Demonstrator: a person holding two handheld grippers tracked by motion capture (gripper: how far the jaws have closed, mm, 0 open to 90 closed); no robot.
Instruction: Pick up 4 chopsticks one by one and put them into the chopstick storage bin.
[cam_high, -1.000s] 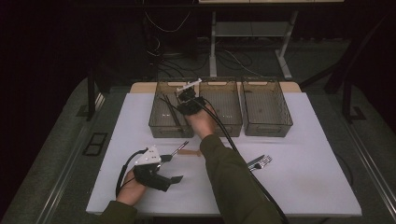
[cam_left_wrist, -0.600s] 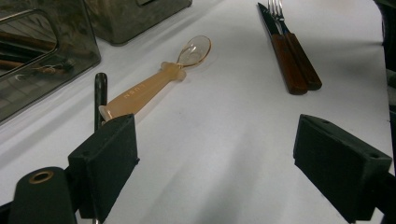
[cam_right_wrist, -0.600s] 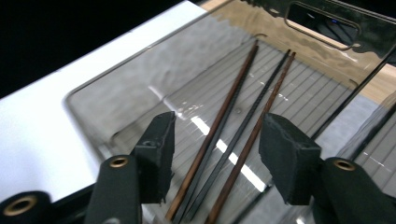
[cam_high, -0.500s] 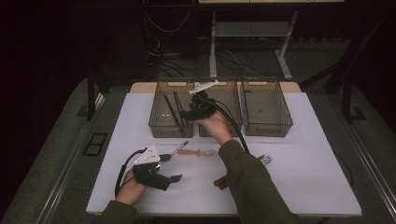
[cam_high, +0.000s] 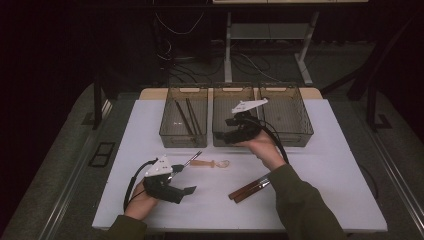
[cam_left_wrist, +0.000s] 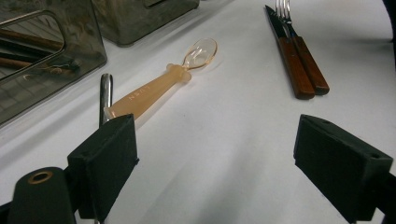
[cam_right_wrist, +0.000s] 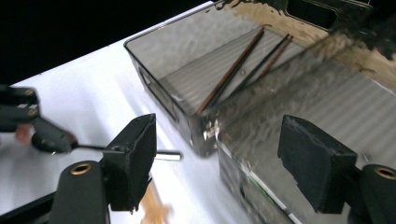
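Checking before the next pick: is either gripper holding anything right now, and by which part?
Nothing is held. The right gripper, over the middle bin, has just been opening, with nothing between its fingers. The left gripper is open beside the spoon.

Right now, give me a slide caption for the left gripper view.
Open left gripper over the white table, facing an amber plastic spoon and wooden-handled knife and fork.

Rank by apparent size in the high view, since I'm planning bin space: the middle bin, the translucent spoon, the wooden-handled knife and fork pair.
1. Middle bin, clearly largest.
2. and 3. Wooden-handled knife and fork pair and translucent spoon: similar length, the pair nearer the camera, so unranked.
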